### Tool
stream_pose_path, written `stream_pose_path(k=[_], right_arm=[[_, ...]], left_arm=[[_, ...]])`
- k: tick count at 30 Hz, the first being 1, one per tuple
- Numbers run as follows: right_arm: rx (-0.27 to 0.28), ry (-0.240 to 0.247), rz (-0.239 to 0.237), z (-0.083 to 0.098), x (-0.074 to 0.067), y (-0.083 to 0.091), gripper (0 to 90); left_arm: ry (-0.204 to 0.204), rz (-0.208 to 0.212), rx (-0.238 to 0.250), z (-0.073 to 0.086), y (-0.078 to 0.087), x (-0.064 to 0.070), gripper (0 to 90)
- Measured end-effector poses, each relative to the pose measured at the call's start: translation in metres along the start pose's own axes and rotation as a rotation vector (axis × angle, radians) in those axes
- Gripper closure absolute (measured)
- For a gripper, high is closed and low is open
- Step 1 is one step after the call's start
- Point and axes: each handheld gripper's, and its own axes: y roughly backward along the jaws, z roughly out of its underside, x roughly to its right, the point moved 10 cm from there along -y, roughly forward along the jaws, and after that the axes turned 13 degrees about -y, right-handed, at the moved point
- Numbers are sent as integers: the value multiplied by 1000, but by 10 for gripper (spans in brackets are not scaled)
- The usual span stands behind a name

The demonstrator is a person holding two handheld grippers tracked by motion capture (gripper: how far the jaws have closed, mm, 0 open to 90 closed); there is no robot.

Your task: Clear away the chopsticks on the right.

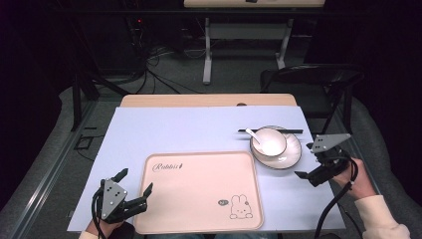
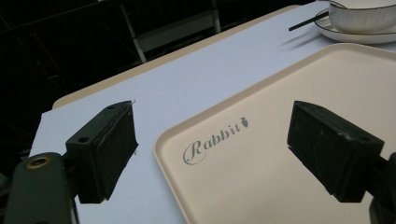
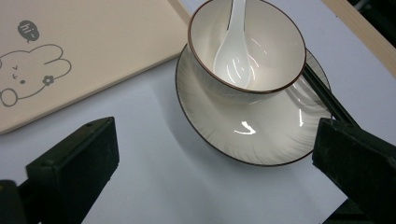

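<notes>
Two grippers stand released: our left gripper [image 1: 134, 185] over the tray [image 1: 199, 191] corner, our right gripper [image 1: 309, 160] just beside the plate [image 1: 291, 155] carrying bowl [image 1: 269, 141] and spoon [image 1: 253, 135]. We should grip the plate rim squarely, lifting level, avoiding the chopsticks [image 1: 293, 131].

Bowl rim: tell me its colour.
The bowl is white with a thin dark brown rim line, clearest in the right gripper view.

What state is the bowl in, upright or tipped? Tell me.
Upright. The bowl sits level on the plate, rim up, with the white spoon resting inside it.
</notes>
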Motion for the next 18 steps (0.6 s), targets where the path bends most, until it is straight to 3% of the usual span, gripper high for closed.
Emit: stream_pose_path(k=[2,4,9,12,18], right_arm=[[-3,5,-4,-4,8,-1,12],[-17,20,-44,-9,15,-3,70],[-56,34,-68,-20,28,-7,38],[-62,35,-66,-27,35,-8,35],[-125,34,-58,-45,61,-13,11]], left_arm=[[-2,1,-1,0,0,0,156],[-1,-1,0,0,0,0,156],[-3,2,-3,0,-1,1,156],[-3,2,-2,0,-1,0,156],[-6,6,-2,0,-1,1,156]])
